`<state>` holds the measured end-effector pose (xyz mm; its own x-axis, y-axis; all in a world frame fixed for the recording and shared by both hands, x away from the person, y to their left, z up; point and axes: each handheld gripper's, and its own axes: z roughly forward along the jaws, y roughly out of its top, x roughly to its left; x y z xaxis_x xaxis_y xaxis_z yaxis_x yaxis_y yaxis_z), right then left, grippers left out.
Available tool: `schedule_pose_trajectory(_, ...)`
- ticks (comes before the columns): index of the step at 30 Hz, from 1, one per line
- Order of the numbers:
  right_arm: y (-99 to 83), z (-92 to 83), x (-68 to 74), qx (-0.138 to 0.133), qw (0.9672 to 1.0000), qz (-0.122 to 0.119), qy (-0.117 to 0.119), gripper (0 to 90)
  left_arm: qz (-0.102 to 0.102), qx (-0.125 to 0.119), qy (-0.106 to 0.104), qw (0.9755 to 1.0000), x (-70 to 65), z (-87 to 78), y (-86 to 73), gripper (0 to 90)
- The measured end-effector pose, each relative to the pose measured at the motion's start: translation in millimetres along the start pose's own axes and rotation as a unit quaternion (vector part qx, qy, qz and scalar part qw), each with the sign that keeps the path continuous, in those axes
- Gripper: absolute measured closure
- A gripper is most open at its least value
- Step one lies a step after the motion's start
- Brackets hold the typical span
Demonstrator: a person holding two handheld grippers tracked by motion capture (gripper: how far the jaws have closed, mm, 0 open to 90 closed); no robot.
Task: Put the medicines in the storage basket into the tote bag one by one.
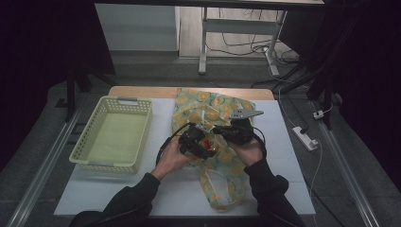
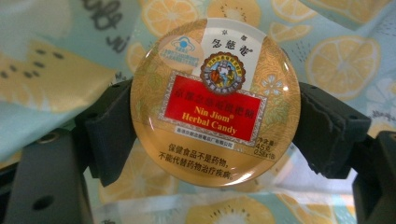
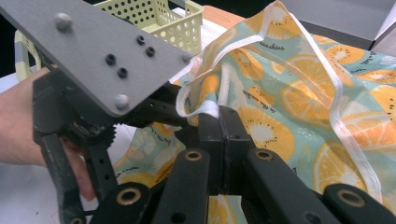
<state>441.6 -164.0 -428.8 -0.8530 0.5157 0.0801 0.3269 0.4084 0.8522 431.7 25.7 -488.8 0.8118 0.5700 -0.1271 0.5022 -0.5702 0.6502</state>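
At the centre of the high view, two hand-held grippers meet over a fruit-print cloth bag (image 1: 215, 113). The left gripper (image 2: 215, 128) clamps a round candy tin (image 2: 215, 100) between its jaws, mid-frame. The right gripper (image 3: 219, 116), jaws fully closed, pinches the bag's white-edged rim. A yellow basket (image 1: 113, 135) sits at left.

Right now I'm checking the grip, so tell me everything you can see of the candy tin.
The candy tin is round, flat and glossy gold, with a red Nin Jiom Herbal Candy label and Chinese print. It faces the camera, clamped at both sides by the left gripper black fingers, above the fruit-print cloth bag.
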Motion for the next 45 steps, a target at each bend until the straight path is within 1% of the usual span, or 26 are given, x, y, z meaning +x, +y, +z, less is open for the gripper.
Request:
schedule_pose_trajectory(3, 0.1, 0.7, 0.8, 0.000, 1.0000, -0.001, 0.000, 89.2, -0.003, -0.007, 0.007, 0.9999, 3.2, 3.7, 0.6, 20.4)
schedule_pose_trajectory(13, -0.9, 2.7, 0.6, 0.005, 1.0000, -0.001, -0.003, 89.2, -0.012, -0.013, 0.023, 0.9996, 15.7, 18.3, 2.3, 20.4)
schedule_pose_trajectory(16, -1.3, 3.3, 0.5, 0.007, 1.0000, -0.002, -0.003, 89.2, -0.016, -0.016, 0.024, 0.9994, 19.3, 22.1, 1.4, 20.3)
schedule_pose_trajectory(17, -1.6, 3.6, 0.5, 0.007, 1.0000, -0.001, -0.003, 89.2, -0.020, -0.019, 0.023, 0.9993, 20.3, 23.7, 0.8, 20.2)
schedule_pose_trajectory(19, -2.1, 4.2, 0.4, 0.008, 1.0000, -0.002, -0.004, 89.2, -0.022, -0.024, 0.016, 0.9993, 22.6, 25.4, -1.3, 19.7)
schedule_pose_trajectory(20, -2.3, 4.4, 0.4, 0.009, 1.0000, -0.002, -0.003, 89.2, -0.024, -0.026, 0.015, 0.9993, 23.3, 25.4, -2.3, 19.2)
schedule_pose_trajectory(21, -2.2, 4.3, 0.4, 0.009, 1.0000, -0.003, -0.003, 89.1, -0.030, -0.031, 0.018, 0.9989, 22.8, 25.4, -2.5, 17.1)
schedule_pose_trajectory(22, -2.0, 4.2, 0.3, 0.009, 1.0000, -0.003, -0.004, 89.1, -0.032, -0.031, 0.020, 0.9988, 22.6, 24.5, -2.3, 15.9)
schedule_pose_trajectory(25, -1.5, 3.1, 0.3, 0.006, 1.0000, -0.002, -0.003, 89.2, -0.026, -0.028, 0.023, 0.9990, 18.2, 21.1, -0.8, 13.7)
schedule_pose_trajectory(27, -1.2, 2.0, -0.1, 0.005, 1.0000, -0.002, -0.004, 89.1, -0.018, -0.025, 0.022, 0.9993, 14.2, 18.2, -0.6, 12.3)
schedule_pose_trajectory(31, -0.4, 0.1, -0.8, 0.002, 1.0000, 0.000, -0.004, 89.0, -0.013, -0.021, 0.017, 0.9995, 6.9, 11.5, -1.8, 9.8)
schedule_pose_trajectory(36, -0.3, -0.7, -0.7, 0.002, 1.0000, -0.001, -0.004, 88.9, -0.018, -0.029, -0.008, 0.9994, 2.3, 0.9, -8.2, 6.2)
schedule_pose_trajectory(38, 0.0, -0.7, -0.5, 0.001, 1.0000, -0.001, -0.004, 88.9, -0.022, -0.036, -0.015, 0.9990, 0.6, -4.1, -11.4, 4.2)
schedule_pose_trajectory(40, 0.1, -0.8, -0.4, 0.001, 1.0000, -0.001, -0.003, 88.9, -0.025, -0.042, -0.029, 0.9984, -0.6, -9.2, -14.5, 3.0)
schedule_pose_trajectory(43, 0.1, -0.8, -0.4, 0.001, 1.0000, -0.001, -0.002, 88.9, -0.023, -0.049, -0.045, 0.9975, -3.2, -15.4, -18.3, 0.0)
schedule_pose_trajectory(45, 0.0, -0.9, 0.0, 0.001, 1.0000, -0.001, -0.002, 88.9, -0.020, -0.057, -0.054, 0.9967, -4.8, -19.1, -21.2, 0.0)
